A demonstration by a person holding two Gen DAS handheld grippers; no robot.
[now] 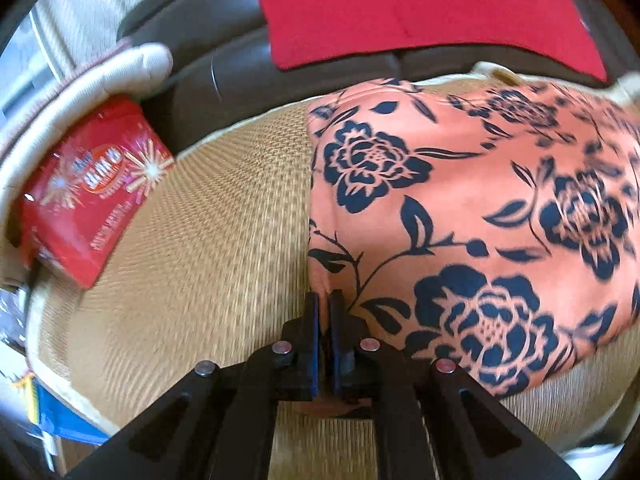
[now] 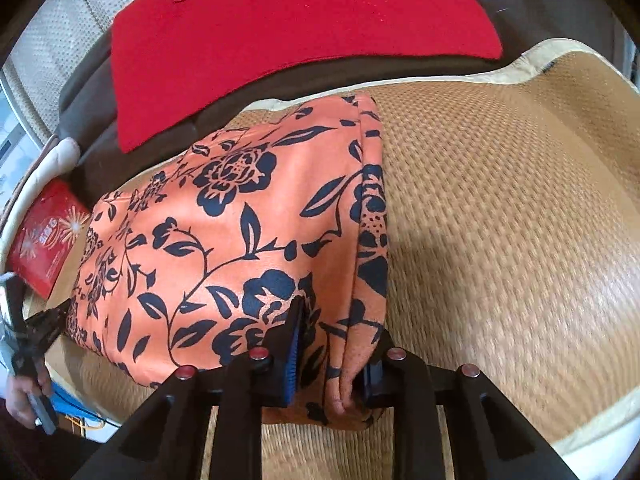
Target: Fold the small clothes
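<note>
**Both grippers at the near edge of the flowered cloth**

The orange garment printed with dark navy roses and leaves (image 1: 460, 208) lies folded on a woven straw-coloured mat with a pale cloth border (image 1: 208, 208), and both tools meet it along the edge closest to the person.

The left gripper (image 1: 327, 304) has its two black fingers pressed nearly together, with only a thin slit between the blue pads. They sit right at the garment's near left corner; a sliver of orange fabric shows at the fingertips and again below them, so they appear to be pinching that corner, with the rest of the cloth spreading ahead and to the right of the fingers. In the right wrist view the same tool (image 2: 60, 314) shows at the cloth's far left edge, a hand (image 2: 24, 396) gripping its handle.

The right gripper (image 2: 338, 344) stands with its fingers spread apart, and the thick folded right edge of the garment (image 2: 224, 240) runs between them, bunched in the gap. I cannot tell whether both pads press on it.

Beyond the fingers a flat red cloth (image 2: 288, 32) lies on a dark brown leather cushion (image 1: 224, 64). Left of the left fingers a red printed box with starburst designs (image 1: 92, 188) rests on the mat's edge.
</note>
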